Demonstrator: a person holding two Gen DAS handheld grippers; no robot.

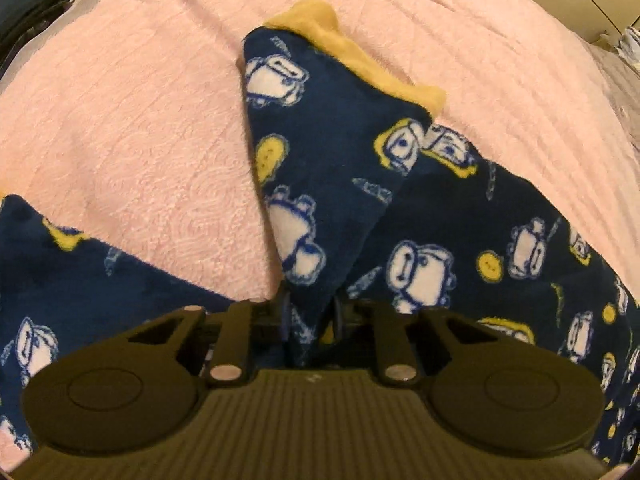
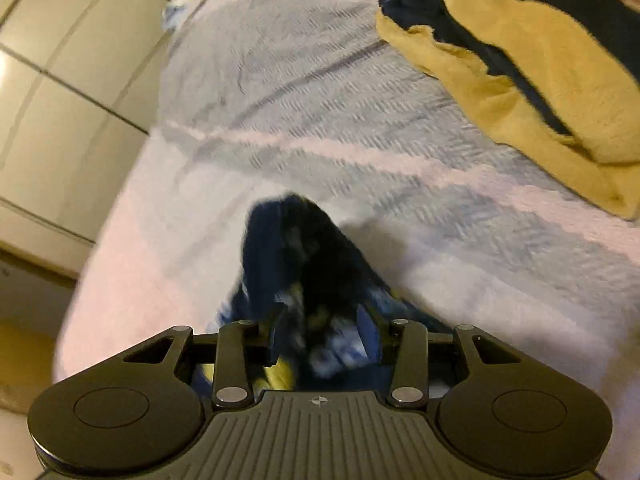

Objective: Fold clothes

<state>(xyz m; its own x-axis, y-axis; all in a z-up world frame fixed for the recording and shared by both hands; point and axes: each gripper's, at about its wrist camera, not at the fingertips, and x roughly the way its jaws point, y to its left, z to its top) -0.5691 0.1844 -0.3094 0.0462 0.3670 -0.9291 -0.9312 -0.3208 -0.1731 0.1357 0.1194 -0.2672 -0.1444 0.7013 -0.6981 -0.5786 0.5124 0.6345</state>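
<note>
A navy fleece garment [image 1: 320, 152] printed with white and yellow cartoon figures lies on a pink blanket [image 1: 140, 120]. One of its ends, with a yellow cuff [image 1: 348, 60], points away from me. My left gripper [image 1: 311, 312] points steeply down and is shut on a raised fold of this navy fleece. In the right wrist view a blurred bunch of navy fleece [image 2: 304, 264] sticks up from between the fingers and casts a shadow on the bed. My right gripper [image 2: 330, 330] is shut on that thick bunch.
A heap of yellow and navy fleece [image 2: 540, 92] lies at the upper right on the pale striped bed cover [image 2: 320, 120]. Cream wardrobe doors [image 2: 60, 100] stand past the bed's left edge. A dark object [image 1: 32, 4] sits at the blanket's far left corner.
</note>
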